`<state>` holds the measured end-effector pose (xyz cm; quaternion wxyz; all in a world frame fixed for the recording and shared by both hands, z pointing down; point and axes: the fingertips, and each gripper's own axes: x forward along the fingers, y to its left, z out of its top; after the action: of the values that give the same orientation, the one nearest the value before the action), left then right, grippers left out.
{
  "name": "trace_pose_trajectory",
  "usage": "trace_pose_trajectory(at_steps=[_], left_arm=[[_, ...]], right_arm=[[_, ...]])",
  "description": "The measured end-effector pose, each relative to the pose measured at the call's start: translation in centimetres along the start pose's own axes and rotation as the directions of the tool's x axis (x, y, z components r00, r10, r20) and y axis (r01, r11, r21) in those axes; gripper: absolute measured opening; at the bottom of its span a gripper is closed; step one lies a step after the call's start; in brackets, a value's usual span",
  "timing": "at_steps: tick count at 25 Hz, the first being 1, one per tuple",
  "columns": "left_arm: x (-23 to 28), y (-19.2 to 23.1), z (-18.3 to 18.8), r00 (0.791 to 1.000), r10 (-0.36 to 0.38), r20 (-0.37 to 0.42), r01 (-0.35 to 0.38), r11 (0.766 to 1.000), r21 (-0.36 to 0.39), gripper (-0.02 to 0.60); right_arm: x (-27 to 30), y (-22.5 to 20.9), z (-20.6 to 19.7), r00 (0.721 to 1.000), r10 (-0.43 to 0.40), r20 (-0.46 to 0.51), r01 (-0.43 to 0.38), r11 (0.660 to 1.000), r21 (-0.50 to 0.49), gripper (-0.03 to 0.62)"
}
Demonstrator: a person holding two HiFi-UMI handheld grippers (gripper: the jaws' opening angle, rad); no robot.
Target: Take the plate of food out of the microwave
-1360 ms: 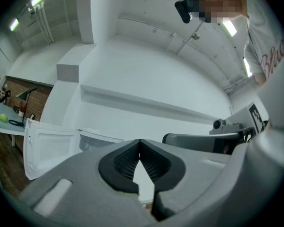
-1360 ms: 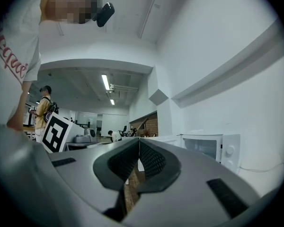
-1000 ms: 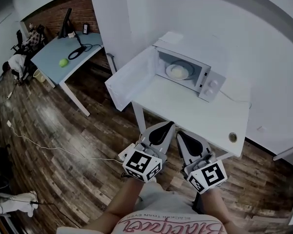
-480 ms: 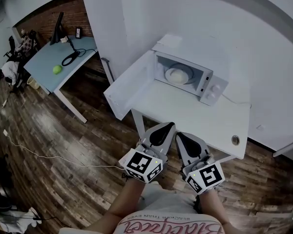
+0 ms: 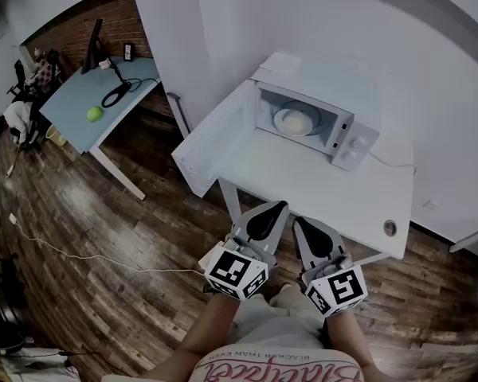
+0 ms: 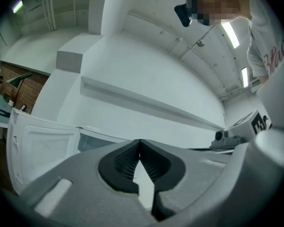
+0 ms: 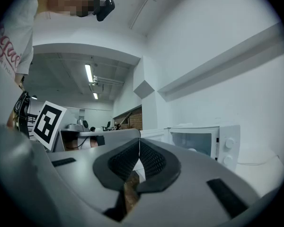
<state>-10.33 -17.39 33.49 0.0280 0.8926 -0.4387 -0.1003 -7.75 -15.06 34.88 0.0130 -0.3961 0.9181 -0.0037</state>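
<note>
Both my grippers are closed with nothing in them. On my left gripper (image 6: 139,143) the two jaws meet at their tips, and the same holds for my right gripper (image 7: 138,141). They hang side by side in front of the microwave (image 5: 346,102), well apart from it, before the near edge of the white table (image 5: 319,189) on which the microwave stands.

The plate (image 5: 282,118) lies flat inside the microwave, on the floor of the chamber, with a pale portion of food (image 5: 297,123) in its middle. The door (image 5: 215,138) is swung fully open to the left of the microwave, so the way in is free.

I judge that the plate is stiff, smooth and rather slippery at the rim, and that it will break if it falls. It may also be warm. The food looks loose enough to slide if the plate tilts. I would first open the jaws, then take the rim at the side nearest to the opening of the microwave, one gripper at each side, and keep the plate level.
</note>
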Motion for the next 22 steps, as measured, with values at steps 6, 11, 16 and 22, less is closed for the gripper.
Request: trace_pose_trajectory(at_steps=[6, 11, 16, 22], left_arm=[[1.0, 0.6, -1.2, 1.000, 0.012, -0.022, -0.012, 1.000, -0.020, 0.006], [2.2, 0.6, -1.8, 0.999, 0.007, -0.044, -0.008, 1.000, -0.018, 0.006], [3.8, 1.1, -2.0, 0.998, 0.011, -0.062, -0.011, 1.000, 0.003, 0.006], [6.6, 2.1, -1.5, 0.998, 0.022, -0.059, -0.021, 0.999, 0.025, 0.006]], right_arm=[[0.3, -1.1, -1.2, 1.000, -0.004, -0.018, 0.005, 0.999, 0.047, 0.012], [1.1, -2.5, -0.9, 1.000, 0.001, -0.006, -0.001, 0.998, 0.056, 0.012], [2.3, -4.4, -0.3, 1.000, -0.006, 0.016, 0.004, 0.996, 0.091, 0.014], [3.6, -6.9, 0.7, 1.000, -0.011, 0.024, 0.009, 0.998, 0.061, 0.014]])
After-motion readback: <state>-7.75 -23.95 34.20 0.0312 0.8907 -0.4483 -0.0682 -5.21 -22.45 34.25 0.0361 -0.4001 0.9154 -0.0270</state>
